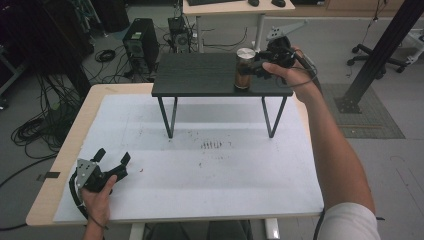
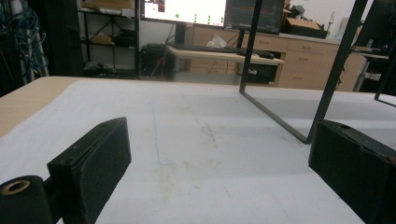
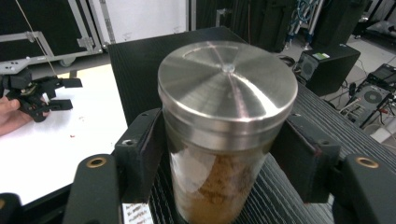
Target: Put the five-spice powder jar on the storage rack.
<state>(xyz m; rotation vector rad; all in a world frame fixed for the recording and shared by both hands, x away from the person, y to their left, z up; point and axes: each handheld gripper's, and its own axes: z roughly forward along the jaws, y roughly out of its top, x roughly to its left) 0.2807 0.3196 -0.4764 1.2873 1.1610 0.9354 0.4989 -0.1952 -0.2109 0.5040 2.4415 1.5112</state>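
Nearest the lens: jar (image 3: 227, 135), glass, brushed steel lid, brown powder about halfway up, standing upright on black slatted shelf (image 1: 200, 75) near its right end. White-covered table (image 1: 210, 195) below, largest surface, marked with small dark specks near centre. Shelf raised on thin black legs over table's far half. Right gripper (image 1: 256, 67) reaching in from the right, jaws set either side of jar just under the lid, pads against or nearly against the glass; firm clamp cannot be confirmed. Left gripper (image 1: 111, 159) resting low at table's near-left corner, jaws spread wide, holding nothing. Risks, judged: grip high on smooth glass could slip or tilt jar; jar stands near shelf's front edge, so a nudge could topple it down.
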